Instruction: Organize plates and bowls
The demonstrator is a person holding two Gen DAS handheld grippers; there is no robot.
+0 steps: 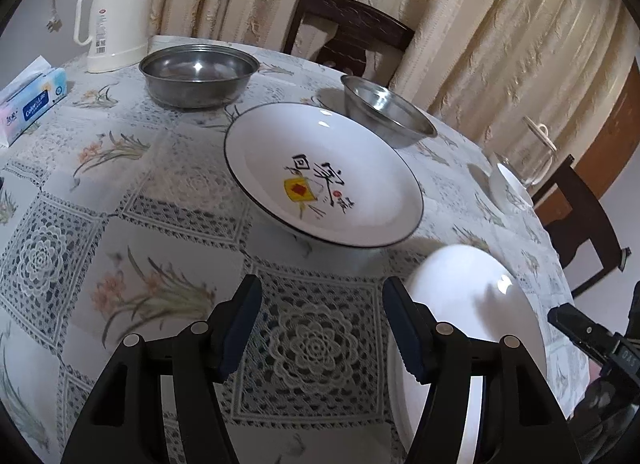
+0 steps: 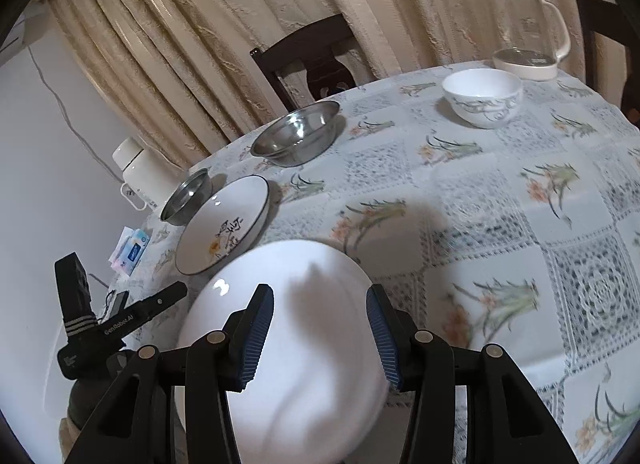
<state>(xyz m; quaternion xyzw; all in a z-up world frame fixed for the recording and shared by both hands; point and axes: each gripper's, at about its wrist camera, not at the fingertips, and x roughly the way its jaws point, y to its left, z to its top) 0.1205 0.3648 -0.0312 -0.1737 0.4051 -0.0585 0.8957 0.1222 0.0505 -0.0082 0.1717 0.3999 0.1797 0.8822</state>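
Note:
A plain white plate [image 2: 320, 284] lies at the table's near edge, and my right gripper [image 2: 322, 336] hovers open just over it, nothing pinched between its blue pads. The same plate [image 1: 472, 304] shows to the right of my left gripper [image 1: 322, 324], which stands open above bare tablecloth. A black-rimmed plate with painted characters [image 1: 324, 176] rests in the table's middle. Behind it sit a wide steel bowl [image 1: 198, 74] and a second steel bowl [image 1: 386, 110]. A white bowl with a leaf pattern [image 2: 482, 96] stands further right.
A white thermos jug [image 1: 116, 12] and a tissue pack [image 1: 32, 100] sit at the far left of the floral tablecloth [image 1: 160, 224]. A glass kettle [image 2: 524, 32] stands behind the white bowl. Dark wooden chairs [image 1: 352, 32] and curtains ring the round table.

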